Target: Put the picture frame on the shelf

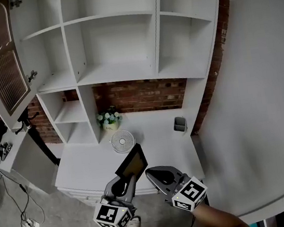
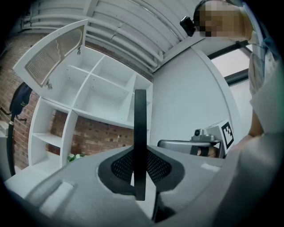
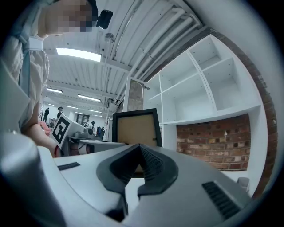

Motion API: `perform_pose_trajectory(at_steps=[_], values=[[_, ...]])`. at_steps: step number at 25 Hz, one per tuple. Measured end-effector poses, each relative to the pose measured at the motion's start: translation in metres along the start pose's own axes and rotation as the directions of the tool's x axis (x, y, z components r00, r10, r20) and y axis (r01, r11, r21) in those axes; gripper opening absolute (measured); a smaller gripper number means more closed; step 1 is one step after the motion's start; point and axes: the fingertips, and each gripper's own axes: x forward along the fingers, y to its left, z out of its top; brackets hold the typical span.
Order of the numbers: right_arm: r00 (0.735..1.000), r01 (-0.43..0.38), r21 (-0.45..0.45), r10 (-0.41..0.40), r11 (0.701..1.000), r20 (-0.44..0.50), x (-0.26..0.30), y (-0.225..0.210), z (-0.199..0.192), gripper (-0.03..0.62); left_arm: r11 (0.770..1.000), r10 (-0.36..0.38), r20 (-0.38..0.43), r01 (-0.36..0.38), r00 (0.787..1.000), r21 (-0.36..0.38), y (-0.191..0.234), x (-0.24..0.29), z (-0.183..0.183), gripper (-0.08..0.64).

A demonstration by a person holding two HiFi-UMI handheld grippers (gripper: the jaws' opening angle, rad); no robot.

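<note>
Over the front edge of the white counter (image 1: 86,165): black-rimmed picture frame with tan backing (image 1: 132,163) held up in the left gripper (image 1: 125,182), not yet on a shelf.
Left gripper's jaws are clamped on the frame's lower edge. In the left gripper view the frame (image 2: 140,133) shows edge-on, upright, with the pads pressed on both faces. Head view has it tilted, tan side up. Right gripper (image 1: 158,175) sits just right of the left one, apart from the frame, jaws together with nothing between them. Its own view shows the frame (image 3: 135,128) beyond the closed tips. Small round white fan (image 1: 122,140) stands mid-counter behind the frame. Potted plant with white flowers (image 1: 110,118) is at the back by the brick wall, small grey container (image 1: 180,125) near the back right corner. White open-shelf unit (image 1: 120,71) rises above, with its mesh door (image 1: 0,57) swung open at left.
</note>
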Motion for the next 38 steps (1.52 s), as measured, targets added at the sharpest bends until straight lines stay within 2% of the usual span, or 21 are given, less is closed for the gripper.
perform_pose_trajectory(at_steps=[11, 15, 17, 19, 21, 24, 27, 30, 33, 36, 38], values=[[0.998, -0.056, 0.015, 0.055, 0.998, 0.036, 0.001, 0.002, 0.008, 0.018, 1.0, 0.018, 0.003, -0.018, 1.0, 0.002, 0.005, -0.004, 0.004, 0.051], [0.996, -0.092, -0.083, 0.092, 0.992, 0.0, 0.009, 0.002, 0.017, 0.037, 1.0, 0.02, -0.012, -0.02, 1.0, 0.017, 0.011, -0.009, 0.009, 0.051], [0.991, -0.136, -0.151, 0.132, 0.979, -0.035, 0.017, 0.005, 0.024, 0.091, 0.999, 0.024, -0.021, -0.023, 0.999, 0.031, 0.019, -0.013, 0.012, 0.051], [0.983, -0.181, -0.223, 0.17, 0.958, -0.07, 0.026, 0.009, 0.034, 0.115, 0.999, 0.028, -0.029, -0.026, 0.999, 0.042, 0.027, -0.017, 0.015, 0.051], [0.974, -0.224, -0.311, 0.203, 0.924, -0.1, 0.036, 0.013, 0.046, 0.12, 0.998, 0.024, -0.036, -0.022, 0.999, 0.054, 0.036, -0.019, 0.02, 0.051], [0.956, -0.291, -0.443, 0.245, 0.848, -0.159, 0.054, 0.018, 0.063, 0.133, 0.997, 0.022, -0.048, -0.018, 0.999, 0.079, 0.055, -0.022, 0.027, 0.051], [0.939, -0.344, -0.514, 0.28, 0.786, -0.201, 0.077, 0.025, 0.08, 0.133, 0.995, 0.029, -0.055, -0.023, 0.998, 0.096, 0.077, -0.027, 0.033, 0.051], [0.925, -0.378, -0.602, 0.312, 0.704, -0.216, 0.107, 0.035, 0.102, 0.138, 0.991, 0.029, -0.074, -0.019, 0.997, 0.13, 0.099, -0.029, 0.037, 0.051], [0.894, -0.445, -0.639, 0.347, 0.628, -0.281, 0.137, 0.043, 0.107, 0.146, 0.987, 0.018, -0.103, -0.001, 0.994, 0.162, 0.121, -0.028, 0.04, 0.051], [0.859, -0.511, -0.647, 0.368, 0.566, -0.356, 0.166, 0.045, 0.106, 0.161, 0.984, 0.001, -0.12, 0.021, 0.993, 0.177, 0.145, -0.026, 0.046, 0.051], [0.844, -0.535, -0.658, 0.368, 0.531, -0.389, 0.185, 0.044, 0.107, 0.164, 0.981, -0.008, -0.131, 0.033, 0.991, 0.192, 0.16, -0.025, 0.049, 0.051]])
